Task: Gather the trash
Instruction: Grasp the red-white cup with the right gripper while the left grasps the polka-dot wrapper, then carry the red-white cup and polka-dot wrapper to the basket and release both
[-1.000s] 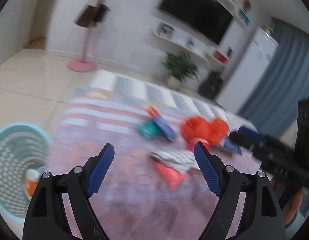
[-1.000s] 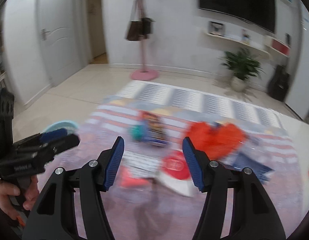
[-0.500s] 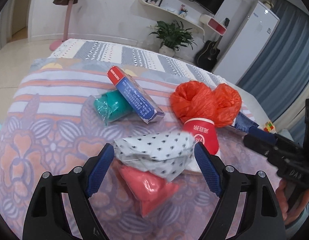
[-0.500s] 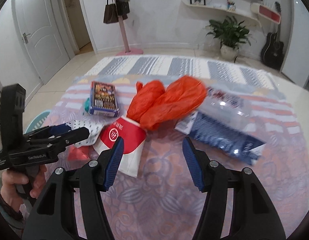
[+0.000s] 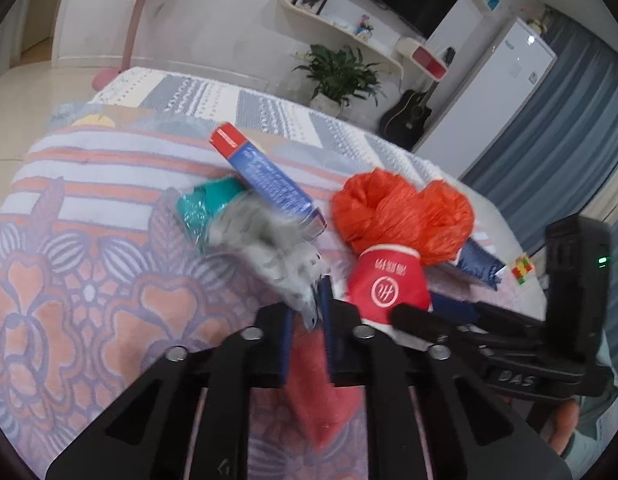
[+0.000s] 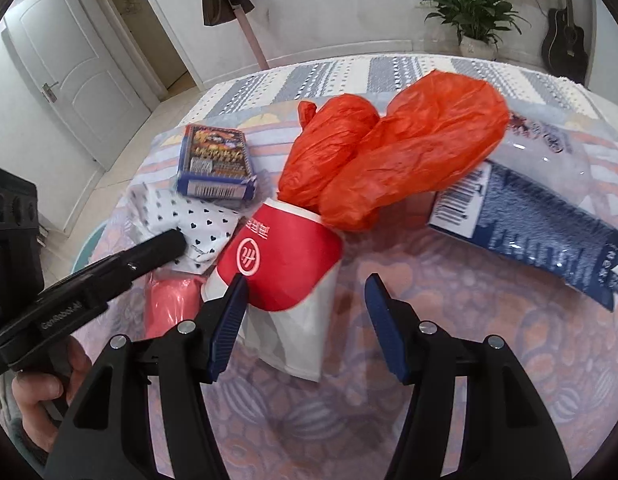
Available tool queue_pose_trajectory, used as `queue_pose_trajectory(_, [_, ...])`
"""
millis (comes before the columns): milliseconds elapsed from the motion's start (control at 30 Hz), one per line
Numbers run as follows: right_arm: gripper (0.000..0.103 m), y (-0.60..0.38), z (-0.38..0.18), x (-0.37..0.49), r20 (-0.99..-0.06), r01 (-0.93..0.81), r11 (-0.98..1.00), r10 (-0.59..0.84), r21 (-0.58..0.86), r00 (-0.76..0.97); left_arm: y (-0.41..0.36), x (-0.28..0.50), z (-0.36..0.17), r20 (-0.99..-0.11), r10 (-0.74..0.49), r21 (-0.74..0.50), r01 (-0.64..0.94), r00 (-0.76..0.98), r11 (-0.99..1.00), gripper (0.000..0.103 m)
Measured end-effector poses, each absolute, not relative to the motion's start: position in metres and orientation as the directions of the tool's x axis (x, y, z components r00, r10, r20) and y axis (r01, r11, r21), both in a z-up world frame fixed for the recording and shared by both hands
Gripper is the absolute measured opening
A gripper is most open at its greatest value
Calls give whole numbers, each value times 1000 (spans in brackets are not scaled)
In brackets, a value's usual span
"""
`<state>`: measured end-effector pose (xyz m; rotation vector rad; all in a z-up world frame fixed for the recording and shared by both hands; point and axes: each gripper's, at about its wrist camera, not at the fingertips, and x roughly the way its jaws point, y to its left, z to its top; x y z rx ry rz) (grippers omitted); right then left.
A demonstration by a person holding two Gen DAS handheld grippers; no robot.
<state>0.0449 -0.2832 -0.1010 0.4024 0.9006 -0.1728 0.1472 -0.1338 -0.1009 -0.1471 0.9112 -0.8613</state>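
Trash lies on a patterned tablecloth. My left gripper is shut on the white heart-print wrapper, which is blurred; the wrapper shows in the right wrist view under the left gripper's tip. A pink bag lies beneath the left jaws. My right gripper is open just in front of the red-and-white paper cup, which lies on its side. Orange plastic bags, a blue box and a blue packet lie around.
A teal wrapped item lies by the blue box. A small colour cube sits at the table's right edge. A coat stand, a door, a plant and a guitar stand beyond the table.
My left gripper has closed on the heart-print wrapper, which now blurs as it moves. My right gripper has moved closer to the red cup and stays open.
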Motion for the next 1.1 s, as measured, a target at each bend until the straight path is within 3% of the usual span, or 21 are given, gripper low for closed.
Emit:
queue_pose_trajectory(333, [57,-277,-106,54,-780,301,902,61,310,623,-129,138,-86,-584,-737,-456,614,340,644,6])
queue_pose_trajectory(533, [38,-267,-96,47,-746,270,918,40,289,664,-118,133,-77,-567,-740,-445,620,363,646,6])
queue_pose_trajectory(633, [33,-259,-84,44,-727,253,928,28,275,686,-108,131,-70,-557,-736,-436,619,384,653,6])
queue_pose_trajectory(1100, [33,-210,-6,35,-598,173,970,-37,172,800,-41,124,-28,-464,-736,-431,600,493,674,6])
